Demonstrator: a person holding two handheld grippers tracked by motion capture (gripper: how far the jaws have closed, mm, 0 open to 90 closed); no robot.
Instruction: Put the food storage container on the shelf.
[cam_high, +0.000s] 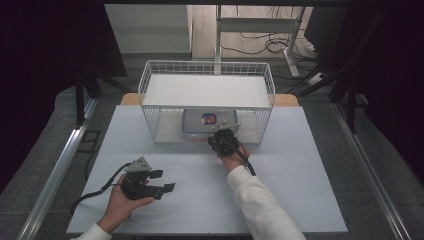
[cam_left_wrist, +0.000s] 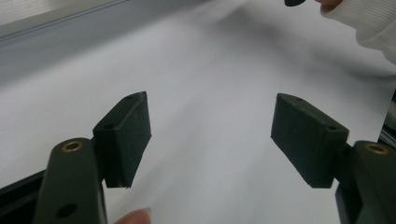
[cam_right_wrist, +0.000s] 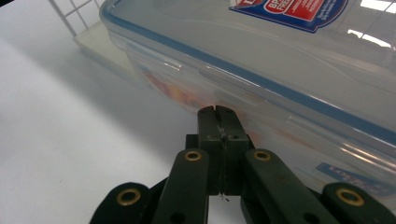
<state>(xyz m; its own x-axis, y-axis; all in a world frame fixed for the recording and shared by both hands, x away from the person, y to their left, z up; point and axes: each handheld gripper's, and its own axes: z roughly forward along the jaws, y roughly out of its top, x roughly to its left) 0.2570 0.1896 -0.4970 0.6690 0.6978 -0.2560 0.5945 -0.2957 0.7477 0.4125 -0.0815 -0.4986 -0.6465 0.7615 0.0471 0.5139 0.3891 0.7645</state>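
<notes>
Right gripper (cam_right_wrist: 218, 112) has its two black jaws pressed flat together with nothing between them, and its tips sit right against the near side wall of the clear plastic food container with the blue-sealed lid and red-and-blue label (cam_right_wrist: 261, 60); I cannot tell whether they actually touch it. From above, that container (cam_high: 197, 121) lies on the lower shelf of the white wire two-tier rack (cam_high: 150, 80), at the far middle of the white table (cam_high: 300, 200), with its long axis running left to right across the shelf opening. It lies straight ahead of my right gripper (cam_high: 222, 136), away from me, so I judge any push would drive it deeper into the rack and any pull needs the jaws opened first.

My left gripper (cam_left_wrist: 210, 130) is spread wide and holds nothing, only bare table showing between its pads. In the high view the left gripper (cam_high: 166, 181) rests low near the front left of the table, pointing rightward, well apart from the rack. The right hand is plainly the nearer one to the container.
</notes>
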